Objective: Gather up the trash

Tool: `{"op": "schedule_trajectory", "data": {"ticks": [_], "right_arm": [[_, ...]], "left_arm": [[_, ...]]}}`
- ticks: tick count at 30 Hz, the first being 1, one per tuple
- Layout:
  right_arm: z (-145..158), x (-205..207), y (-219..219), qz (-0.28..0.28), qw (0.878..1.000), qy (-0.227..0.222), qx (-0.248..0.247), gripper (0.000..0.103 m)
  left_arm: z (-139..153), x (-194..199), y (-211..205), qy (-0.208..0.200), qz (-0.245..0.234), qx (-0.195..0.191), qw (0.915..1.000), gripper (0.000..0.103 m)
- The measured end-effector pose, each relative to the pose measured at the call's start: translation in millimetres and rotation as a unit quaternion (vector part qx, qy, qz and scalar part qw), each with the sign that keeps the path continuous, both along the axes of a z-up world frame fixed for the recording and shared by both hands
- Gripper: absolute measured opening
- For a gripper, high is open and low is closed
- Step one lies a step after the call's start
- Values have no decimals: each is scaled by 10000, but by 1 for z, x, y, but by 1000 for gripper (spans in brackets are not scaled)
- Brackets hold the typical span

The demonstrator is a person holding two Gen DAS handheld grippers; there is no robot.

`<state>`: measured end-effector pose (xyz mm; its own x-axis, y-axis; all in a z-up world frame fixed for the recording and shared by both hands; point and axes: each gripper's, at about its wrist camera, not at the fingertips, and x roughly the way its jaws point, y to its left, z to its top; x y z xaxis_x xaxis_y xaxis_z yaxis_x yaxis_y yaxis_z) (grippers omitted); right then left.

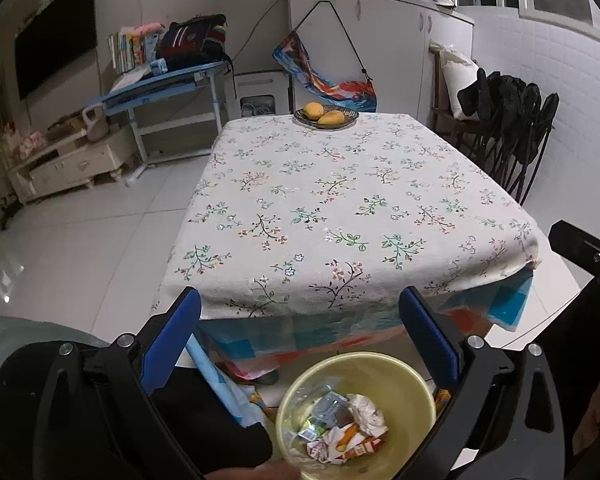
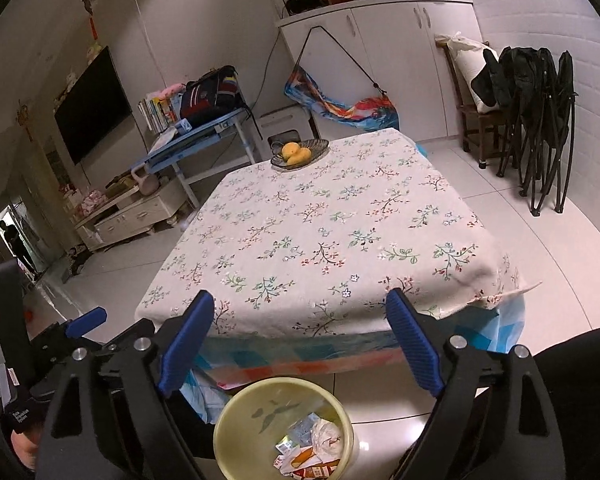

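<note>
Though below jaws, trash (image 1: 342,428) in bin (image 1: 404,376)

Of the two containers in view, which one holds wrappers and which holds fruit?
The yellow bin below the grippers holds wrappers; the dark basket at the table's far edge holds fruit.

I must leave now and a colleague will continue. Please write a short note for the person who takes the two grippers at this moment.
Left gripper: open, nothing between the fingers.
Right gripper: open, also empty.
Both hang above the yellow bin on the floor at the near table edge; wrappers and crumpled paper lie inside.
Table: only the fruit basket shows on the cloth, no trash visible.
Left: check the floor and spots outside these views.
</note>
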<state>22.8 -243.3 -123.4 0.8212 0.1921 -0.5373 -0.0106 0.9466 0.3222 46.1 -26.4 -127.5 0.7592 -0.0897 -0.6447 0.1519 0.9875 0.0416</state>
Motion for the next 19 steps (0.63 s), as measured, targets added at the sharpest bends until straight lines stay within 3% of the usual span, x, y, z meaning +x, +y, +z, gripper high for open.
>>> {"op": "schedule_trajectory", "data": {"ticks": [4, 7, 14, 19], "right_arm": [[-1, 4, 1, 17, 10000, 15, -35, 84], [-2, 4, 2, 15, 10000, -4, -75, 84], [-2, 4, 8, -27, 9997, -49, -256, 85], [-2, 6, 8, -111, 9993, -63, -357, 87]], "left_arm": [[3, -5, 1, -245, -105, -151, 9995, 96], [6, -7, -2, -376, -147, -59, 9992, 96], [-1, 8, -4, -73, 7, 101, 9999, 96], [2, 11, 4, -145, 219, 49, 9996, 96]]}}
